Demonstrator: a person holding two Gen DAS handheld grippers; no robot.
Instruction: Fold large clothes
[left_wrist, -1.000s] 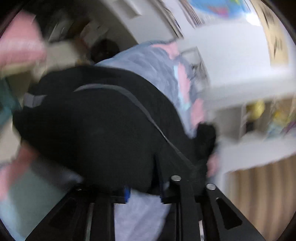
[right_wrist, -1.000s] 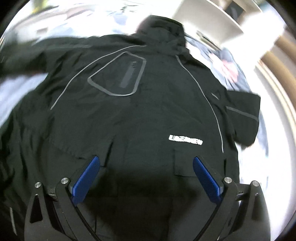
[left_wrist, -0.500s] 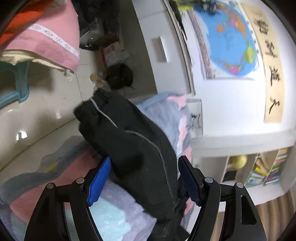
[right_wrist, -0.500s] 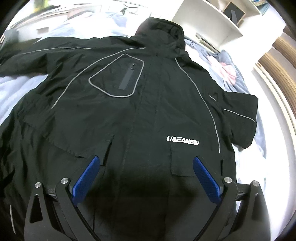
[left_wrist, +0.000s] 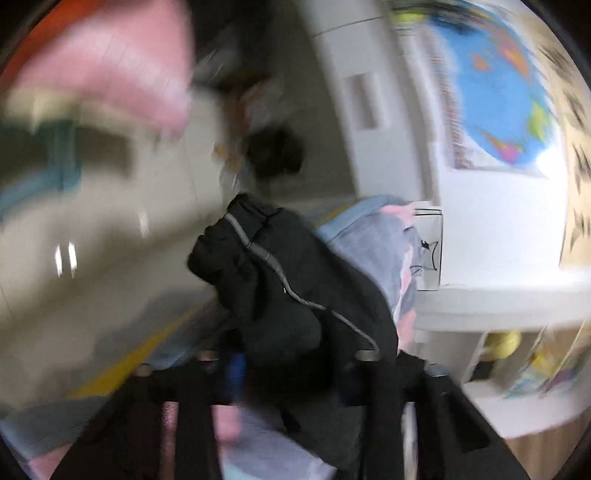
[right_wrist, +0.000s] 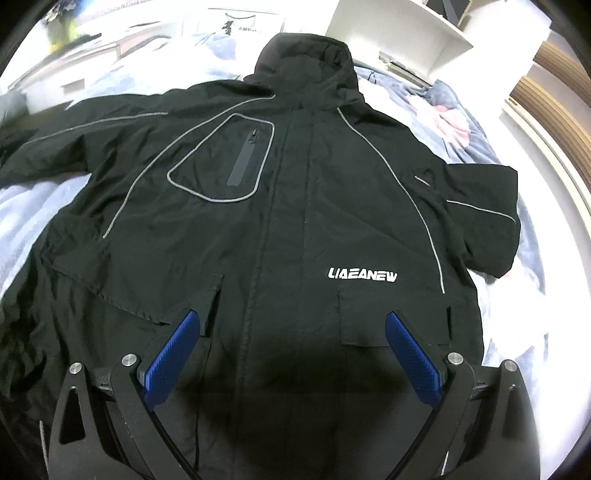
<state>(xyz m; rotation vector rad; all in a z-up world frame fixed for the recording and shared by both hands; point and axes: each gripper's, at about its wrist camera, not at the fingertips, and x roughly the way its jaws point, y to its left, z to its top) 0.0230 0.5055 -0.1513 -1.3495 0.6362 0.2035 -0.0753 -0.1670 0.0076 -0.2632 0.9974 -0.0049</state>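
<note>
At the left frame's lower centre, the left gripper (left_wrist: 291, 373) has just closed its fingers on the black jacket's sleeve (left_wrist: 273, 280), likely for folding inward; jacket (right_wrist: 280, 229) lies flat on the bed (right_wrist: 29, 206), right gripper (right_wrist: 291, 354) spread above its hem.

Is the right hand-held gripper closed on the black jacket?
No. The right hand-held gripper stands wide open above the black jacket, both blue pads clear of the fabric.

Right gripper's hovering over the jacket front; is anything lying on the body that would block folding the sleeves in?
Nothing visible does. The right gripper hangs open over the black jacket, whose front is bare. The left gripper has just been closing, with sleeve fabric between its jaws.
</note>
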